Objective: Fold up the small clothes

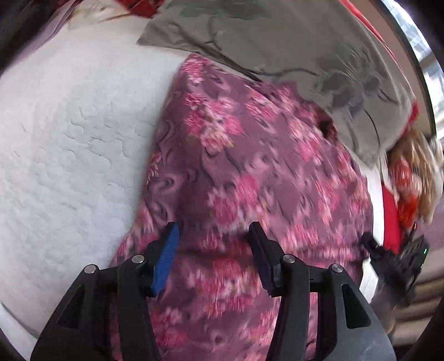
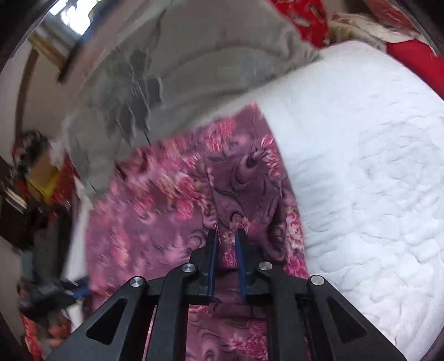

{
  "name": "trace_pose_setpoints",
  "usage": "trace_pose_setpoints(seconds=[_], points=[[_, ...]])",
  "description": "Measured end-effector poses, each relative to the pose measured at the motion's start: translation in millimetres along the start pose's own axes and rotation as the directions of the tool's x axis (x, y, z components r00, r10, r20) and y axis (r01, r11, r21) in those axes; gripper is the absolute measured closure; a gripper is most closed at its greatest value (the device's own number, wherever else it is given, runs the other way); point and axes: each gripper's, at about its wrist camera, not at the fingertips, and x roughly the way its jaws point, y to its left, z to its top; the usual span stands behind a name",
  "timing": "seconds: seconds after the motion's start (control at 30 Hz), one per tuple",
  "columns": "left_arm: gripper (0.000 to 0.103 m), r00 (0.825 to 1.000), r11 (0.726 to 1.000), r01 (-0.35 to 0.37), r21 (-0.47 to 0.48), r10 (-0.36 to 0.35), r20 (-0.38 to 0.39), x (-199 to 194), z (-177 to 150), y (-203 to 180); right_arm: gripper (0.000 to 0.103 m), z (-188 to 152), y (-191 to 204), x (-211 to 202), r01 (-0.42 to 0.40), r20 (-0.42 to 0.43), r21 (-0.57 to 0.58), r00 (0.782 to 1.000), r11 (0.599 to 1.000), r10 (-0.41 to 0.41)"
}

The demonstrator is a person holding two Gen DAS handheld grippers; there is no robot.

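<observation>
A purple garment with pink flowers (image 1: 249,172) lies spread on a white quilted bed cover (image 1: 69,138). My left gripper (image 1: 213,226) hovers over its near part, pointing steeply down. Its jaws stand wide apart with nothing between the pads. In the right wrist view the same garment (image 2: 155,211) is rumpled into a ridge at my right gripper (image 2: 227,232). The blue pads stand a narrow gap apart, with the cloth showing in the gap and no clear pinch on it. The right gripper's black body (image 1: 394,258) also shows at the garment's right edge.
A grey blanket with a leaf print (image 1: 291,55) lies along the garment's far side, touching it. Red patterned bedding (image 2: 305,19) sits beyond it. White cover (image 2: 374,180) stretches beside the garment. Cluttered furniture (image 2: 38,177) stands past the bed's edge.
</observation>
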Motion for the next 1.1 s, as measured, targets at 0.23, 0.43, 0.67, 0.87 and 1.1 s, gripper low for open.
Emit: trace_pose_setpoints(seconds=[0.23, 0.43, 0.67, 0.87, 1.1], points=[[0.052, 0.991, 0.995, 0.004, 0.098, 0.010, -0.134, -1.3, -59.1, 4.8, 0.077, -59.9, -9.9, -28.4, 0.026, -0.147, -0.131, 0.988, 0.991, -0.045], [0.052, 0.977, 0.995, 0.041, 0.094, -0.021, -0.210, -19.8, -97.5, 17.5, 0.076, -110.4, -35.6, -67.1, 0.004, -0.174, -0.022, 0.985, 1.000, -0.007], [0.052, 0.961, 0.998, 0.055, 0.039, -0.042, -0.275, -48.8, -130.5, 57.5, 0.066, -165.6, -50.9, -120.2, 0.045, -0.194, -0.035, 0.980, 0.998, -0.051], [0.052, 0.952, 0.994, 0.095, -0.054, -0.106, -0.287, -73.5, -158.8, 105.1, 0.051, -227.9, -91.1, -144.3, 0.021, -0.242, 0.006, 0.970, 1.000, -0.019], [0.052, 0.925, 0.974, 0.155, -0.167, -0.202, -0.323, -86.2, -191.1, 140.0, 0.041, -262.6, -132.7, -136.7, -0.087, -0.201, 0.136, 0.973, 0.987, 0.114]])
